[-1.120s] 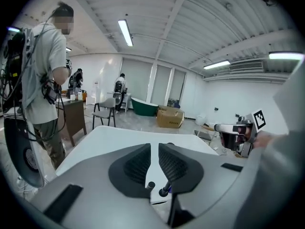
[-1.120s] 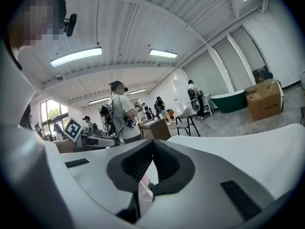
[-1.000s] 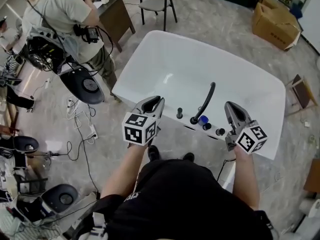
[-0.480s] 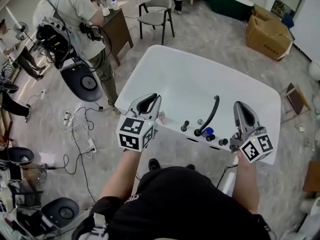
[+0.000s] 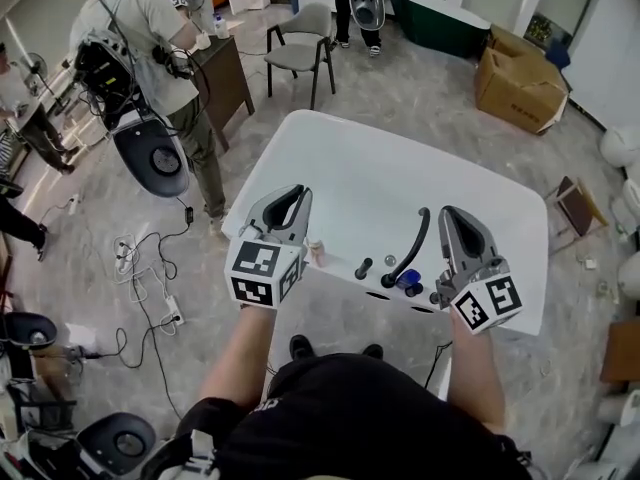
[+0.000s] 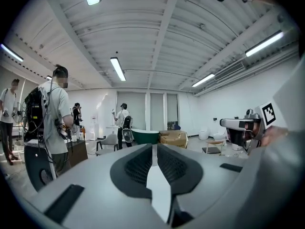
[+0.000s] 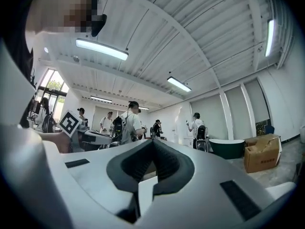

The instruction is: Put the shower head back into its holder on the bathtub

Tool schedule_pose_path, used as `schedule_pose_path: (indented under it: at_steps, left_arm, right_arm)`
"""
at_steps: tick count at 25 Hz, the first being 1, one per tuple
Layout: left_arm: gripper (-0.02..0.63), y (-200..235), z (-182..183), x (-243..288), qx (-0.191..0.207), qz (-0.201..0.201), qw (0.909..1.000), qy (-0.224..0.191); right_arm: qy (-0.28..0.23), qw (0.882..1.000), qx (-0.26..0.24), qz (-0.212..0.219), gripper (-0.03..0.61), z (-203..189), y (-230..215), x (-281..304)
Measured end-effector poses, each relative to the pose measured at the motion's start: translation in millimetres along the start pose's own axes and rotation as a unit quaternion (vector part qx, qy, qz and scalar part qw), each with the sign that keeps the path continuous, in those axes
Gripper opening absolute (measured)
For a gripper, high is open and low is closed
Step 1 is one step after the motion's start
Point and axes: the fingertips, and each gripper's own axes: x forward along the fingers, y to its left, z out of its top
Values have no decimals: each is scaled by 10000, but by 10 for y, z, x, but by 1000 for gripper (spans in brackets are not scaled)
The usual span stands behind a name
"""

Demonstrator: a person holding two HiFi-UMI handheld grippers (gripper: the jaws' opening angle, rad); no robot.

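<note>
- Your left claw (image 6: 153, 146) is closed, tips meeting, nothing between them.
- Your right claw (image 7: 152, 141) is likewise closed and empty.
- Both hang over the near rim of the white bathtub (image 5: 340, 158).
- The black shower head (image 5: 412, 240) stands on that rim between the claws, nearer the right one, curving over the basin. Neither claw touches it.

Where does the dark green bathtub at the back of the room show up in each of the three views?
Head view: the dark green bathtub is at the top edge, right of centre.
Left gripper view: it is small and mid-picture, just above the tips of the jaws.
Right gripper view: it is right of centre, low, beyond the jaws.
Shared landmark: the cardboard box sits to its right in every view.
</note>
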Motion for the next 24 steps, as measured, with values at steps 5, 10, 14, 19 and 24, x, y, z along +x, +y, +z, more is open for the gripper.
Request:
schedule_pose_path:
  at_steps: [5, 10, 14, 19, 24]
  left_arm:
    - [46, 12, -36, -37, -81, -14, 10000, -6]
    - [46, 56, -214, 2, -200, -40, 9995, 255]
    - [45, 144, -406, 66, -364, 139, 9984, 404]
    - [43, 155, -454, 219, -335, 202, 9980, 502]
    - [43, 95, -440, 305, -316, 168, 9979, 532]
  right_arm:
    - [165, 9998, 98, 77, 11, -165, 125, 38]
    - [342, 9992, 212, 29, 11, -336, 44, 8]
    - [530, 9975, 362, -280, 12, -467, -179, -110]
    - [504, 9978, 305, -301, 12, -490, -350, -64]
    - [479, 9981, 298, -244, 11, -445, -408, -31]
